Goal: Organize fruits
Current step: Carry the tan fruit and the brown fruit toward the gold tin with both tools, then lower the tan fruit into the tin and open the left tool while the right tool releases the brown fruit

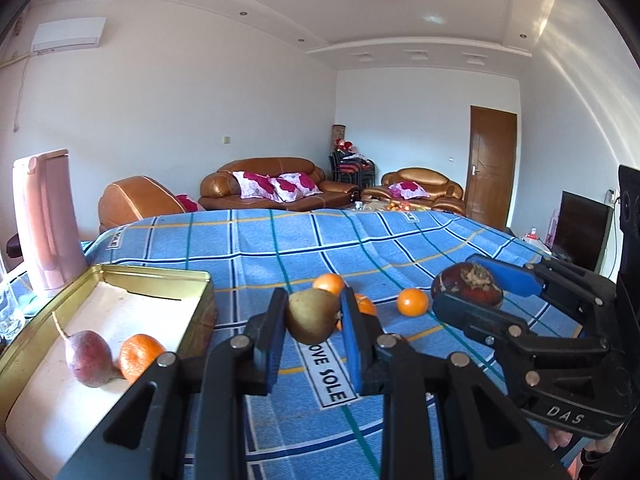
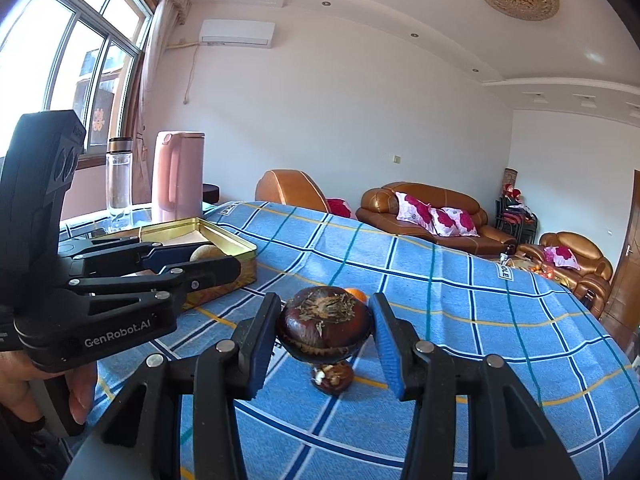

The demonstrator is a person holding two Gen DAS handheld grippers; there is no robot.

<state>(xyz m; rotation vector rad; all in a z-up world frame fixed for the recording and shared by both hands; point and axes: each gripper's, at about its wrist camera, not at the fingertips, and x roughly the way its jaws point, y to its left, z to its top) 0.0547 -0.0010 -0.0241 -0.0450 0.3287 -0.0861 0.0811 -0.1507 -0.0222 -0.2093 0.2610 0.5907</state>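
Observation:
My left gripper is shut on a green-brown pear, held above the blue checked cloth just right of the gold tin. A red pear and an orange lie inside the tin. My right gripper is shut on a dark maroon fruit with a dried crown. It shows in the left wrist view too, the right gripper holding the maroon fruit. Loose oranges lie on the cloth. A smaller dark fruit sits below the held one.
A pink kettle and a glass bottle stand behind the tin, near the window. A hand grips the left gripper at the lower left of the right wrist view. Brown sofas stand beyond the table's far edge.

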